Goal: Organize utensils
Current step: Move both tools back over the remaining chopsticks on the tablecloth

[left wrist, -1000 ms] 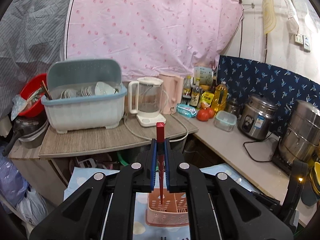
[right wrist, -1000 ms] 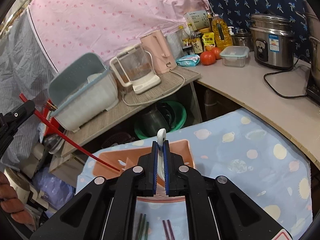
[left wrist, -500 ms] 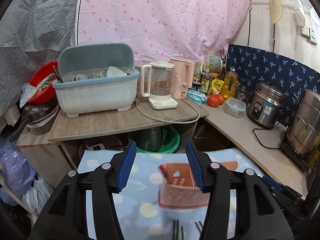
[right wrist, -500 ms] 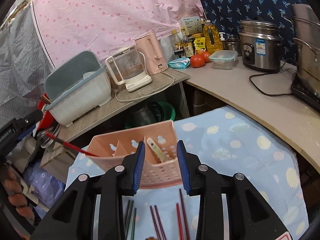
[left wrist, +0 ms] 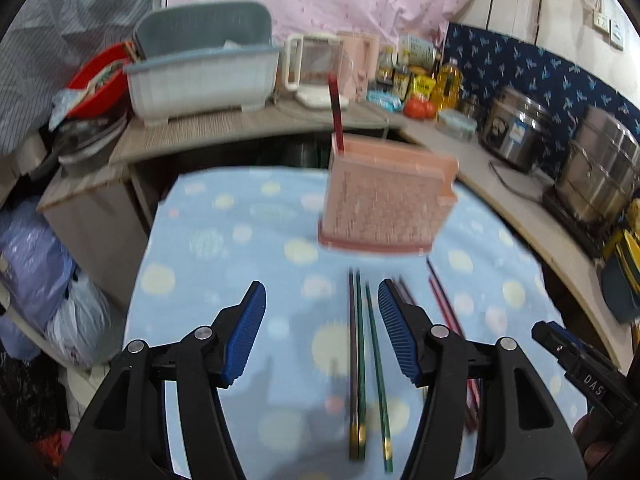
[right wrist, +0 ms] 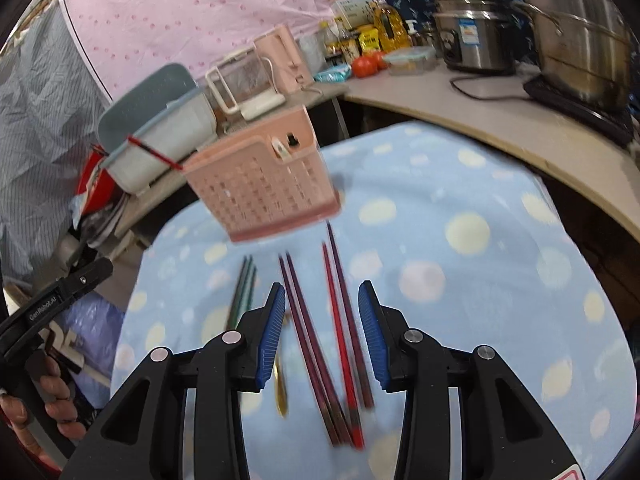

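My left tool [left wrist: 322, 332] hangs above the tabletop [left wrist: 224, 248], which is covered with a pale blue spotted cloth. Its jaws are opening, with nothing pressed between the pads. The green chopsticks [left wrist: 370, 360] lie on the cloth below the gap, nearer the right pad, pointing towards the basket. A dark chopstick lies tight against their left side.

The pink utensil basket [left wrist: 384, 204] stands on the cloth beyond the chopsticks, upright. One red chopstick [left wrist: 336, 114] stands in its left end and leans slightly left. In the right wrist view a pale spoon handle [right wrist: 280, 150] shows above the rim towards the other end.

To the right of the green set, my right tool [right wrist: 322, 334] is over the dark purple chopsticks [right wrist: 310, 344] and the red chopsticks [right wrist: 340, 332]. Its jaws are opening too, narrower than the left tool's, and the pads grip nothing. Both pairs lie flat on the cloth, fanning apart towards the basket and closing together near me. A gold-coloured utensil [right wrist: 280, 376] lies partly under the left pad; I cannot tell what it is.

Both views are blurred.
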The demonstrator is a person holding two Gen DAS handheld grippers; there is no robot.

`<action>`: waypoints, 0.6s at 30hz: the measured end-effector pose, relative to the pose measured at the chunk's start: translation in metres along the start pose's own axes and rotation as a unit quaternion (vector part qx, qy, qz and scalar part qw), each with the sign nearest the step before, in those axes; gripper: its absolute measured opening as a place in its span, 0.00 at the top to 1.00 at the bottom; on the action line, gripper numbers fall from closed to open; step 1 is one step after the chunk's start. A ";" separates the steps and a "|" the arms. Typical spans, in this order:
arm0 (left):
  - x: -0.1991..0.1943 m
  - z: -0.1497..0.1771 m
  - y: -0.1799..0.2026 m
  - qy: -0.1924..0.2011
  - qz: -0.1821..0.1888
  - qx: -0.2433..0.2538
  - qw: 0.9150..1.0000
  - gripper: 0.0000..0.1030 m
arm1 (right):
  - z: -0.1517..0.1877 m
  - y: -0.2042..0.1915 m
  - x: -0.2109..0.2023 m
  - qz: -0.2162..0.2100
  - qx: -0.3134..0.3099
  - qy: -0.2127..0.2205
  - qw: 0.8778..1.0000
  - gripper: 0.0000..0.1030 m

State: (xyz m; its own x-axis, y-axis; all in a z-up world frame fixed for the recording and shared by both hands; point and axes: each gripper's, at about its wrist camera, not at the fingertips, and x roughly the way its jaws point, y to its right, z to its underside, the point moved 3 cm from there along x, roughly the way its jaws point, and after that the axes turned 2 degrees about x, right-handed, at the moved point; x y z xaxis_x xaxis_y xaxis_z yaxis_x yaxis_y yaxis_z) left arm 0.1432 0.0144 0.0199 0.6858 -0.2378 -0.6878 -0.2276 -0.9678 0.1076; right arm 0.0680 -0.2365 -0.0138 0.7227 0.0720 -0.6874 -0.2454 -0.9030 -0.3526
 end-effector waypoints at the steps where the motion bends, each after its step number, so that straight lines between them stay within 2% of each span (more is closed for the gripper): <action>1: 0.000 0.012 0.001 -0.009 0.002 0.001 1.000 0.46 | 0.009 0.004 -0.003 0.005 0.002 -0.004 1.000 0.64; 9: 0.007 0.094 0.006 -0.073 -0.014 0.015 0.997 0.46 | 0.074 0.021 -0.013 0.029 0.000 -0.040 0.999 0.64; 13: 0.012 0.115 0.008 -0.093 -0.018 0.017 0.995 0.46 | 0.094 0.023 -0.014 0.032 -0.005 -0.054 0.998 0.64; 18: 0.014 0.124 0.010 -0.099 -0.016 0.018 0.995 0.46 | 0.103 0.021 -0.016 0.031 -0.010 -0.058 0.998 0.64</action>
State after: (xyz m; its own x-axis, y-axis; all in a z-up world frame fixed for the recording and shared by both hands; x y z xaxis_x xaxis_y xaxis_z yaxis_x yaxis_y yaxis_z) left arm 0.0650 0.0111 -0.0774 0.5449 -0.1817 -0.8186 -0.2350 -0.9702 0.0590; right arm -0.0157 -0.2133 -0.0757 0.6263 0.0633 -0.7770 -0.2729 -0.9158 -0.2945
